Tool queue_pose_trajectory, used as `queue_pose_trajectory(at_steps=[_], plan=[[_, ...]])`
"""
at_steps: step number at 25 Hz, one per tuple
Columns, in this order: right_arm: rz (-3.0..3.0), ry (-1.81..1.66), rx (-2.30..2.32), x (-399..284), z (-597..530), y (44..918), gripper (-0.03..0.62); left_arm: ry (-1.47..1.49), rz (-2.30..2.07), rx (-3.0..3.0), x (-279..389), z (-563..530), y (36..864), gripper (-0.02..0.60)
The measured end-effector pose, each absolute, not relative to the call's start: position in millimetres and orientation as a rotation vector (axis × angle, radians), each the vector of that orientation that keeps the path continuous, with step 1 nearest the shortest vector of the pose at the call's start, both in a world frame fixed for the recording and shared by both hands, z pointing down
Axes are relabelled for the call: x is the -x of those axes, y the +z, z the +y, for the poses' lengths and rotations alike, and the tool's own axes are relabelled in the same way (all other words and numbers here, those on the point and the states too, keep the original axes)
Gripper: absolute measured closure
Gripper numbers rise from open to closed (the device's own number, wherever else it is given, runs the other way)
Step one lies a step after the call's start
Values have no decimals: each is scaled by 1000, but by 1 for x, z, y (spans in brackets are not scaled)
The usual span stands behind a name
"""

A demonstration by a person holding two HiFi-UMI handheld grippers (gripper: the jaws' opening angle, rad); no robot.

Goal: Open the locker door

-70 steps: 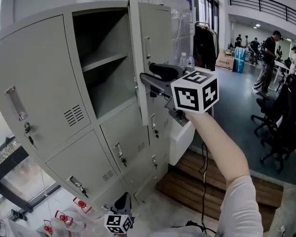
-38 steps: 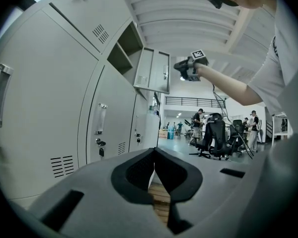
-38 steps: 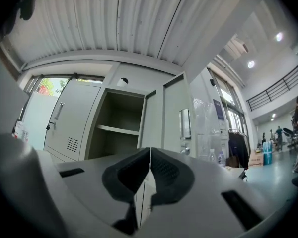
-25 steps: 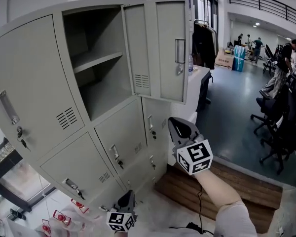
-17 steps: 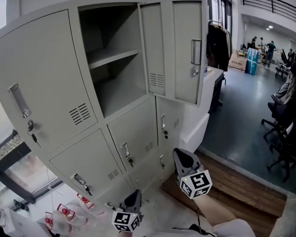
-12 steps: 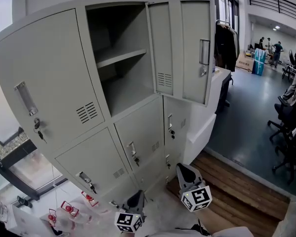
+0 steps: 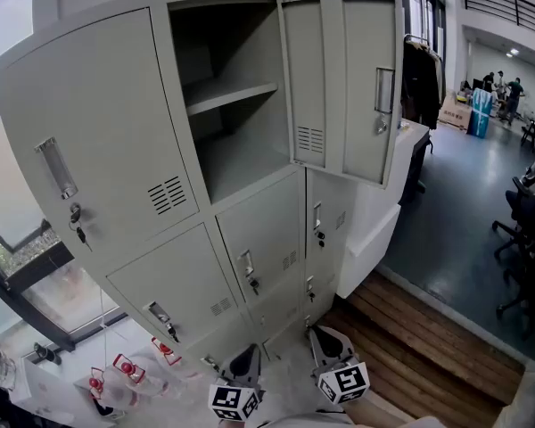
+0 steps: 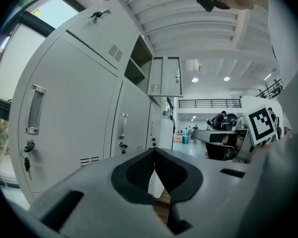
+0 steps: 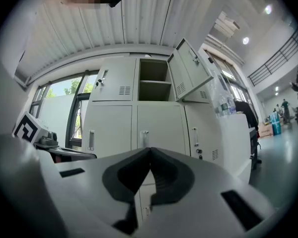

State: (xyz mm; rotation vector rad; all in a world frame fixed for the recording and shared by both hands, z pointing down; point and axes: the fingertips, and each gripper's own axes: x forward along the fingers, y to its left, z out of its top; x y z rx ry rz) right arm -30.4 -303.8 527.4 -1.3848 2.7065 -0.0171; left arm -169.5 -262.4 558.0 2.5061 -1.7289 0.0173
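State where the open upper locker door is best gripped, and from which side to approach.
Probably the free vertical edge of the open door, near its handle. That edge is thin sheet, stands upright and lies farthest from the hinge side, so a pinch there gives most leverage. Come in level from the right of the head view.

left gripper: grey shell, black pads, white cube with black square marker | right gripper: same build

Locker door hangs right of the shelf; seemingly chairs further right.
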Motion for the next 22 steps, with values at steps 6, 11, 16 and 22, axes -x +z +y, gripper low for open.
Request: queue_pose_trajectory(at_steps=[6, 11, 16, 22], plan=[[2714, -93, 1342, 41, -298, 533, 582, 16, -1726, -2507, 169, -260, 559, 580], [2696, -126, 1346, 38, -301, 533, 582, 17, -1727, -2503, 169, -261, 561, 578], [2693, -139, 1363, 36, -301, 536, 582, 21, -1717, -2510, 166, -261, 562, 579], [2685, -142, 1367, 36, -303, 534, 582, 18, -1716, -2513, 164, -263, 562, 579]])
